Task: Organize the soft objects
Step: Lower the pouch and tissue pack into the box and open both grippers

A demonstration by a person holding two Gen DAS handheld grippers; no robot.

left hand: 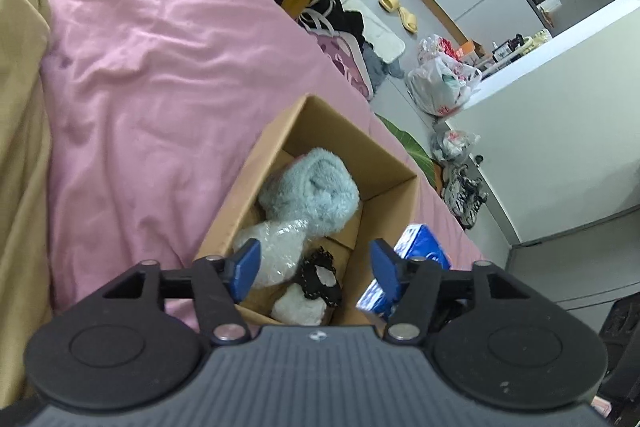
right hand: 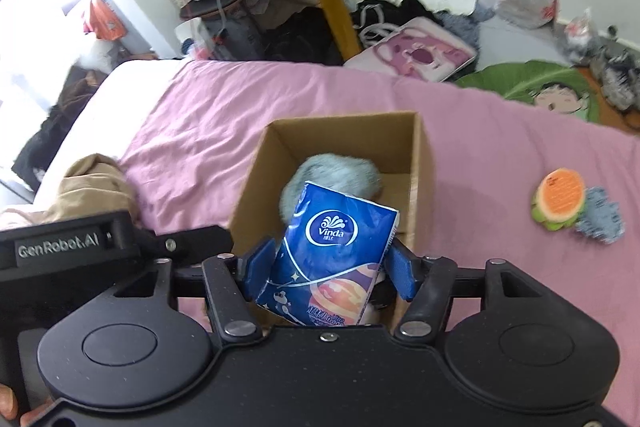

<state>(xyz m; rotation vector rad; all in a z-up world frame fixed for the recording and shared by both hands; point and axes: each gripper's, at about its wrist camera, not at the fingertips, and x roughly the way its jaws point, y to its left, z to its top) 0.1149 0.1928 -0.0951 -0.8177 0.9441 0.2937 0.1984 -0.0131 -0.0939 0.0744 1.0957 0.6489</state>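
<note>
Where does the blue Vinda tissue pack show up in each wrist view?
Left wrist: the Vinda tissue pack sits at lower right, partly hidden behind the open left claw's right finger, beside the cardboard box.
Right wrist: lower centre, clamped in the right claw over the box's near edge.
Shared landmark: the fluffy grey-blue roll inside the box, just beyond the pack.

I count one cardboard box (right hand: 420, 147) ahead of my jaws, with four soft things inside it. One blue tissue pack (right hand: 336, 251) sits between my right jaws, and two plush pieces (right hand: 560, 201) lie off to their right.
</note>
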